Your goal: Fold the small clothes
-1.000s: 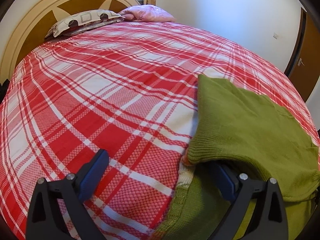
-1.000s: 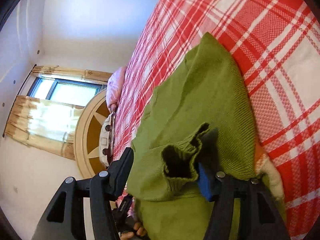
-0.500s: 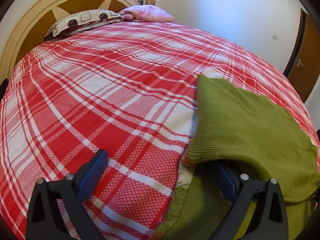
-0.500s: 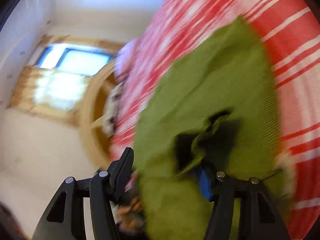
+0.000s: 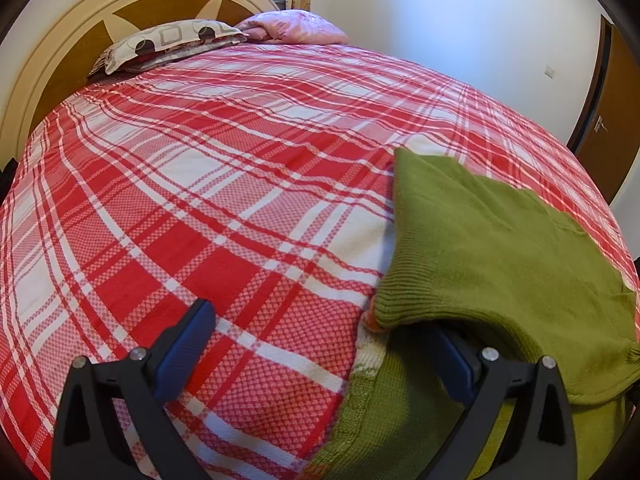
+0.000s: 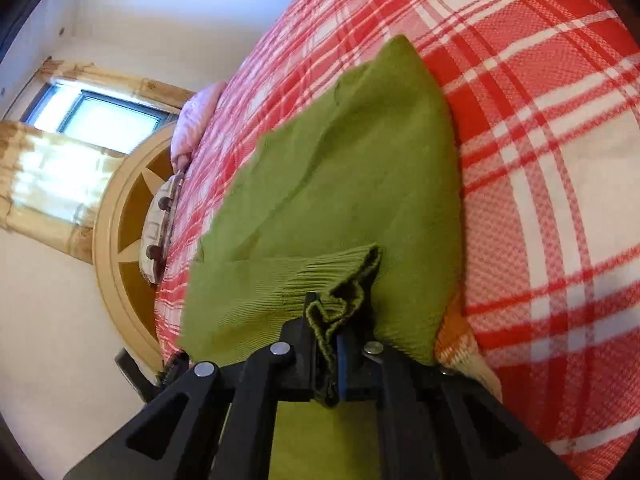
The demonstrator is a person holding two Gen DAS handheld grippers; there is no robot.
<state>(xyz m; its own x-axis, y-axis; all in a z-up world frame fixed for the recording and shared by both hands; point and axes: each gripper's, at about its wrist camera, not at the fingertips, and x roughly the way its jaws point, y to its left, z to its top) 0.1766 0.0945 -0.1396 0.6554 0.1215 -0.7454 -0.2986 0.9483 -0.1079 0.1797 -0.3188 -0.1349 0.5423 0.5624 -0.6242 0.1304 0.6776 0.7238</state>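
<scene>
The right gripper (image 6: 326,344) had snapped shut on the green sweater's (image 6: 340,184) ribbed hem; the left gripper (image 5: 320,344) stayed wide open, holding nothing, above the plaid bedspread (image 5: 224,200).

A red plaid bedspread (image 5: 208,200) fills the frame; curved headboard (image 5: 132,4) upper left, brown door (image 5: 612,112) far right, white wall (image 5: 460,20) between.

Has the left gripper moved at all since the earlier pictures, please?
No. The left gripper frames the same patch of red plaid bedspread, with the headboard unchanged and its tongs wide open.
</scene>
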